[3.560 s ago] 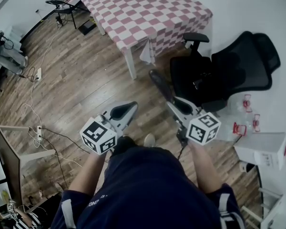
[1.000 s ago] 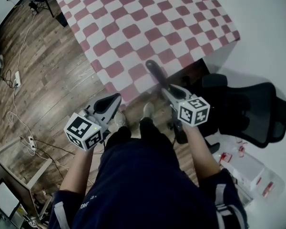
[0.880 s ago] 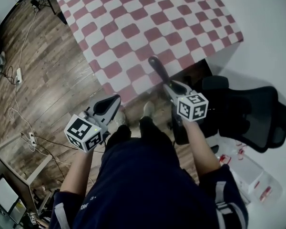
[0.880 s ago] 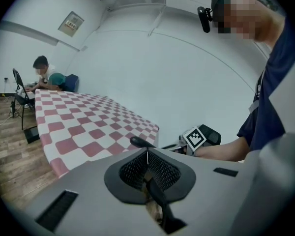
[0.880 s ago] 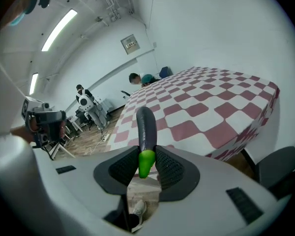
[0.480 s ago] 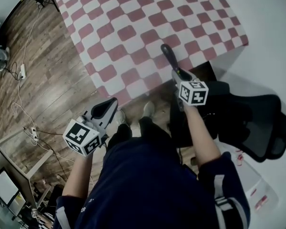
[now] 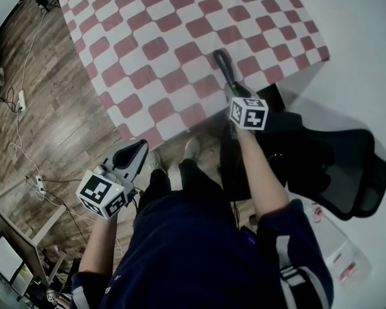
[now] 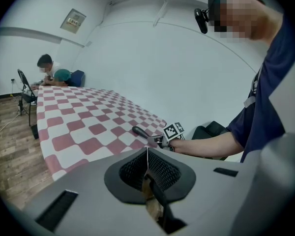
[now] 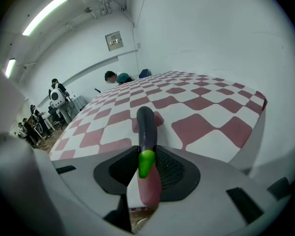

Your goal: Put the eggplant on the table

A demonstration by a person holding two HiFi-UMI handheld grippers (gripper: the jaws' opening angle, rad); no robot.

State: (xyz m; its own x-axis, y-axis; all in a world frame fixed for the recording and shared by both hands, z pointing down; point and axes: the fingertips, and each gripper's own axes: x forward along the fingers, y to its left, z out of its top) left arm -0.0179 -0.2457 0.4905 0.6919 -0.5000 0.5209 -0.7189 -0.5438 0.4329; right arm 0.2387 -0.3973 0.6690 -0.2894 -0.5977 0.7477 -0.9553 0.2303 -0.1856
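Eggplant (image 9: 145, 127) sits clamped in right tool (image 9: 146, 170) over checkered table (image 7: 148, 44).

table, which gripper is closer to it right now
Right. The right gripper is at the table's near edge, its eggplant reaching over the top. The left gripper hangs back over the floor, short of that edge.

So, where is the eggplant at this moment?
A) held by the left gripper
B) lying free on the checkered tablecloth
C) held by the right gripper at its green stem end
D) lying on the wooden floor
C: the right gripper is closed on the green stem end of the eggplant, whose dark body points out over the checkered table.
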